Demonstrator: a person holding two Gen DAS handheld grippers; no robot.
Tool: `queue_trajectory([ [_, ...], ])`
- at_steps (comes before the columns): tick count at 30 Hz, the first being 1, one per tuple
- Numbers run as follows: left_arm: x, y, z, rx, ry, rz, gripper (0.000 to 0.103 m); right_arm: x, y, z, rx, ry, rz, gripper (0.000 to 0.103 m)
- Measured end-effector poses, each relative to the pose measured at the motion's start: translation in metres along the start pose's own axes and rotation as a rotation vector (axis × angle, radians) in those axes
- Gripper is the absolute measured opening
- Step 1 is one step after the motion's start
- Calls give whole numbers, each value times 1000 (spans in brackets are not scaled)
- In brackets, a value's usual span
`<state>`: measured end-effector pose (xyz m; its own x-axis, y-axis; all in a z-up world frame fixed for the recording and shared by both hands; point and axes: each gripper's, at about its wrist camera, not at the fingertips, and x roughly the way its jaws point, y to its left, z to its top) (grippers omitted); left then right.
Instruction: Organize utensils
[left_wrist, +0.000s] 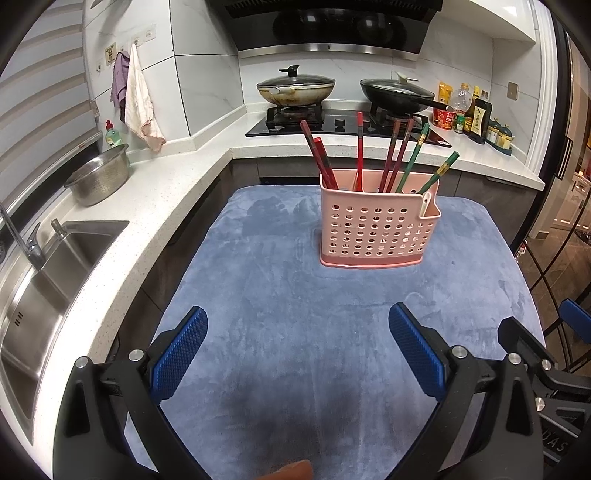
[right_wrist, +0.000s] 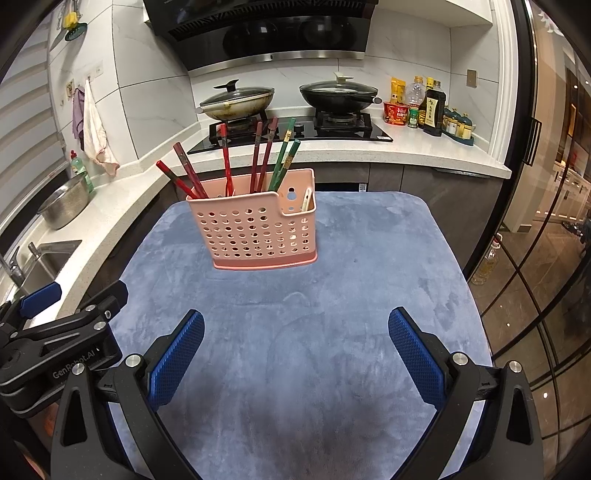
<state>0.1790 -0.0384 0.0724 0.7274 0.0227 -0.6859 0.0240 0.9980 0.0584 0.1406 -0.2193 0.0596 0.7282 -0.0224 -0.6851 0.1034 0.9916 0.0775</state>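
Observation:
A pink perforated utensil holder (left_wrist: 376, 229) (right_wrist: 258, 232) stands upright on the blue cloth (left_wrist: 295, 295) (right_wrist: 332, 295) at the far middle. Several red, brown and green chopsticks (left_wrist: 360, 151) (right_wrist: 258, 155) stand in its main compartment. A pale utensil (right_wrist: 306, 199) sits in the small side pocket. My left gripper (left_wrist: 297, 354) is open and empty, well short of the holder. My right gripper (right_wrist: 295, 354) is open and empty, also short of it. The left gripper's body (right_wrist: 62, 332) shows at the right wrist view's left edge.
A white counter (left_wrist: 147, 206) wraps the left and back. It carries a steel sink (left_wrist: 55, 280), a metal colander (left_wrist: 99, 177), two lidded woks (left_wrist: 295, 86) (left_wrist: 395, 94) on the hob and bottles (left_wrist: 472, 114). Glass doors (right_wrist: 535, 258) stand right.

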Motion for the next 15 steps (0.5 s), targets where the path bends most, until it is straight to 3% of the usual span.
queue_trajectory([
  [15, 5, 0, 1, -17, 3, -3, 94, 4, 2, 3, -4, 6, -2, 96],
])
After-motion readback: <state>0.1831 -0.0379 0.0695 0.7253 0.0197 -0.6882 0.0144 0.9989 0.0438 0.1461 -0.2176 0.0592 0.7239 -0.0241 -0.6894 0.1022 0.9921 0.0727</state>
